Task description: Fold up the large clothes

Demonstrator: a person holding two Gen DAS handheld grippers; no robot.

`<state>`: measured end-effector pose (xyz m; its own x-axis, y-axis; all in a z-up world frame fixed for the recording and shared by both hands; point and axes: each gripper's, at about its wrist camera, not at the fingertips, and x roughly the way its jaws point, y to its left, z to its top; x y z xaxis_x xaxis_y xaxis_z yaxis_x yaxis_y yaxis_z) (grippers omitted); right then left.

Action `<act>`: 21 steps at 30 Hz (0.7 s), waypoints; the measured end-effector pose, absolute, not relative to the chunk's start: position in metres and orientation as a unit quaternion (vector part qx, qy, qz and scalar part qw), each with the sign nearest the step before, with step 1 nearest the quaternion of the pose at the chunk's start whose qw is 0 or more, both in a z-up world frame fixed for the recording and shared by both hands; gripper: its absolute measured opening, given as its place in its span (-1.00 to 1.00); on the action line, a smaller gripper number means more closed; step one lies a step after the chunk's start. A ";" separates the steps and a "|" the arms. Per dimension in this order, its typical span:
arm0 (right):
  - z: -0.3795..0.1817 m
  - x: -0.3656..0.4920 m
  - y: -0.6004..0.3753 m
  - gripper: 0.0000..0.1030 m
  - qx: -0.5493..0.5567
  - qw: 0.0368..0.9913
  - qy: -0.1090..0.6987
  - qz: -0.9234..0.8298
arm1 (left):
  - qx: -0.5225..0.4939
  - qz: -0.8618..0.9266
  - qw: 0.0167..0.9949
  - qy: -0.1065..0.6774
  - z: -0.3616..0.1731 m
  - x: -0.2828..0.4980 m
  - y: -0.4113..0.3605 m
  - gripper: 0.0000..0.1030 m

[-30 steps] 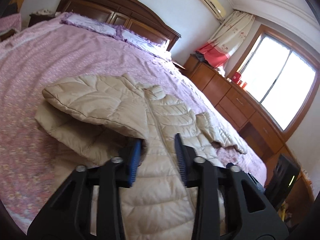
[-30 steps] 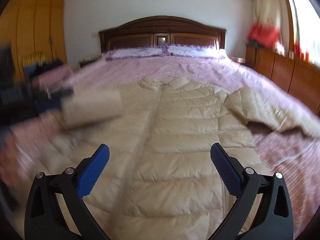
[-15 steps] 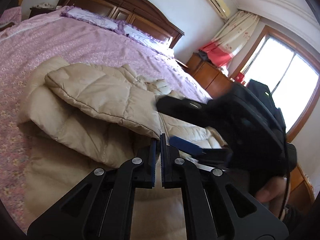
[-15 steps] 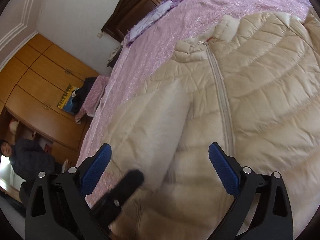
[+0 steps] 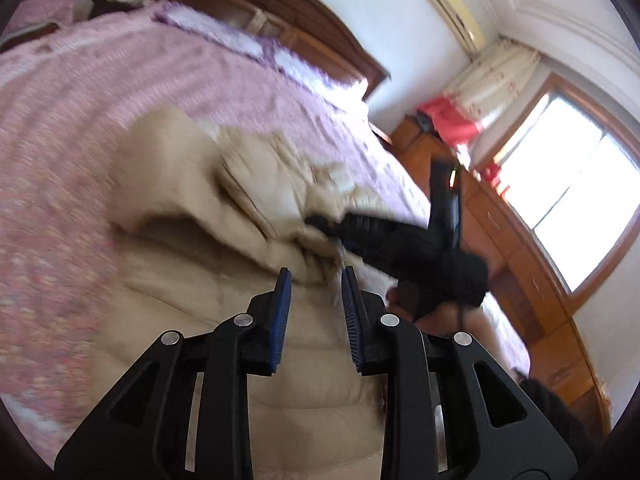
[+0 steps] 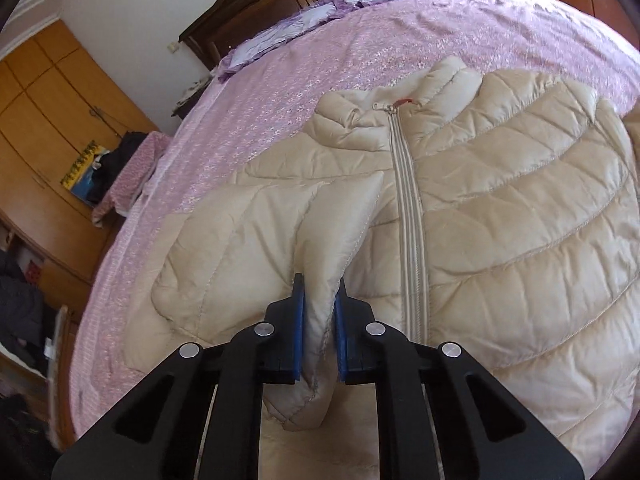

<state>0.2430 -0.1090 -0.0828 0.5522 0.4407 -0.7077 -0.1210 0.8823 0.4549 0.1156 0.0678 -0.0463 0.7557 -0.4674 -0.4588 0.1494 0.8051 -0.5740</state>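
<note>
A beige quilted puffer jacket (image 6: 500, 216) lies zipped, front up, on the pink bed; it also shows blurred in the left wrist view (image 5: 208, 264). Its left sleeve (image 6: 256, 232) is folded across the chest. My right gripper (image 6: 319, 312) is shut on the sleeve's cuff end. My left gripper (image 5: 315, 280) is open and empty just above the jacket body. The right gripper also shows in the left wrist view (image 5: 332, 228), black, pinching the sleeve beyond my left fingertips.
The pink bedspread (image 6: 360, 40) surrounds the jacket, with pillows (image 6: 304, 20) and a dark wooden headboard (image 5: 288, 20) at the far end. A wooden wardrobe (image 6: 48, 120) stands left of the bed. A wooden dresser (image 5: 520, 264) and window (image 5: 580, 200) are to the right.
My left gripper has let go of the sleeve and opened. My right gripper came over from the open position and closed on the sleeve's cuff end.
</note>
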 end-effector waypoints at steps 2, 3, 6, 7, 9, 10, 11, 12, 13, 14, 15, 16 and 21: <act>-0.082 0.245 -0.108 -0.74 0.165 0.867 0.442 0.158 | -0.242 -0.130 0.924 0.267 -0.036 0.113 0.082 -0.52; -0.082 0.244 -0.108 -0.74 0.158 0.870 0.441 0.154 | -0.221 -0.085 0.942 0.236 -0.031 0.110 0.091 -0.56; -0.078 0.241 -0.108 -0.74 0.132 0.884 0.430 0.126 | -0.172 -0.056 0.950 0.253 -0.040 0.131 0.093 -0.86; -0.079 0.241 -0.106 -0.74 0.128 0.886 0.428 0.123 | -0.164 -0.053 0.950 0.261 -0.045 0.136 0.092 -0.94; -0.078 0.238 -0.101 -0.74 0.107 0.893 0.421 0.116 | -0.142 -0.041 0.949 0.278 -0.060 0.154 0.088 -0.95; -0.076 0.237 -0.098 -0.74 0.094 0.897 0.419 0.110 | -0.141 -0.042 0.946 0.291 -0.067 0.162 0.087 -0.95; -0.073 0.236 -0.094 -0.72 0.075 0.902 0.414 0.100 | -0.147 -0.046 0.939 0.307 -0.075 0.170 0.088 -0.95; -0.068 0.234 -0.089 -0.70 0.053 0.907 0.407 0.091 | -0.156 -0.046 0.933 0.320 -0.081 0.175 0.091 -0.95; -0.064 0.233 -0.086 -0.64 0.038 0.912 0.400 0.086 | -0.162 -0.046 0.931 0.325 -0.083 0.178 0.094 -0.95; -0.059 0.232 -0.082 -0.43 0.018 0.918 0.388 0.083 | -0.169 -0.048 0.928 0.328 -0.087 0.177 0.096 -0.95; -0.050 0.225 -0.075 -0.30 -0.013 0.925 0.370 0.079 | -0.175 -0.050 0.926 0.330 -0.089 0.178 0.098 -0.95; -0.045 0.223 -0.071 -0.11 -0.030 0.930 0.359 0.078 | -0.178 -0.050 0.925 0.332 -0.091 0.180 0.097 -0.95; -0.013 0.208 -0.054 0.11 -0.105 0.946 0.299 0.064 | -0.195 -0.056 0.919 0.339 -0.097 0.178 0.100 -0.95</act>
